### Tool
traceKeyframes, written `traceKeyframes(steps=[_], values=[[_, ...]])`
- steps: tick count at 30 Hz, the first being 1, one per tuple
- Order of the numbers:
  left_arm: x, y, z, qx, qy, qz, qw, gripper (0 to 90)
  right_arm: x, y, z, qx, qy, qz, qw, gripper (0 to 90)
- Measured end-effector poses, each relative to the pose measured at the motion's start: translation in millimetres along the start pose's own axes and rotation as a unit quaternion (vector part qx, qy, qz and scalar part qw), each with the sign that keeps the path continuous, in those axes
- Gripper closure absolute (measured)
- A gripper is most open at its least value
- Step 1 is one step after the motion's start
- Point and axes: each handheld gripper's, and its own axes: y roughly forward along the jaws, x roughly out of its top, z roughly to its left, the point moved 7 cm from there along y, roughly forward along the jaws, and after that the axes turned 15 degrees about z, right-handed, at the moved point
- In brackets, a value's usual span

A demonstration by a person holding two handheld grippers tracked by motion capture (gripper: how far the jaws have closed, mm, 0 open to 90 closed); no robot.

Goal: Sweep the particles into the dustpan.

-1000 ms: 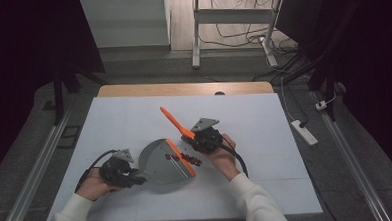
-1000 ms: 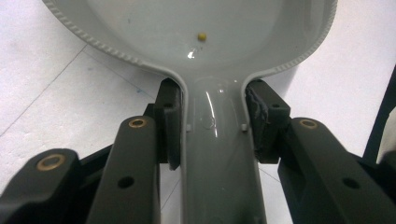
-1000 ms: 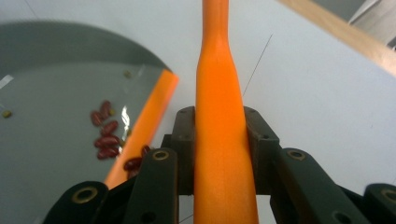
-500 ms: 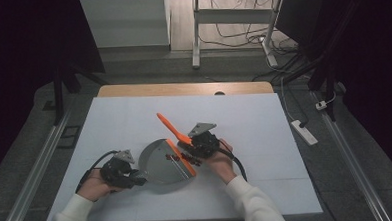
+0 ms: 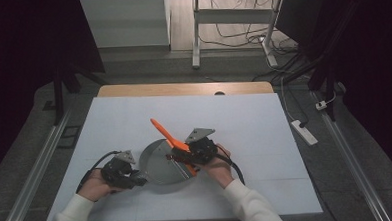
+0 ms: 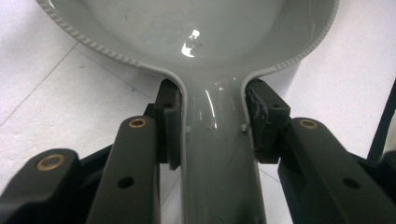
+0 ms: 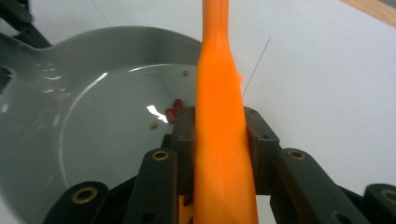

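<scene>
My left gripper [image 5: 137, 181] clamped on grey pan [image 5: 158, 162] handle at table [image 5: 265, 137] centre, my right gripper [image 5: 178, 154] clamped on orange spatula [image 5: 166, 134] pointing 11 o'clock over pan rim, red beans [image 7: 173, 111] inside pan, power strip [image 5: 303, 132] at 3 o'clock.

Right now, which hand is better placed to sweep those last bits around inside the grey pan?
The right. The right gripper is shut on the orange tool and sits at the rim of the grey pan, near the small red bits. The left gripper is busy clamping the pan's handle.
</scene>
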Motion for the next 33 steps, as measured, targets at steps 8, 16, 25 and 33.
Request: traceKeyframes(steps=[8,16,25,33], values=[[-0.1,0.0,-0.5,0.0,0.0,-0.001,1.0,61.8,9.0,-11.5,11.6,0.027,-0.021,-0.015,0.9993,69.9],[-1.1,0.0,-1.9,0.0,0.003,-0.009,1.0,61.8,-1.2,-38.1,-18.0,-0.009,0.021,-0.035,0.9991,70.0],[-4.9,-1.9,-6.9,0.0,0.005,-0.01,0.9999,61.7,-25.5,-44.3,-32.7,-0.04,0.035,-0.013,0.9985,70.0],[-10.2,-4.8,-11.9,-0.003,0.011,-0.014,0.9998,61.8,-47.2,-51.2,-35.8,-0.05,0.051,-0.004,0.9974,69.9]])
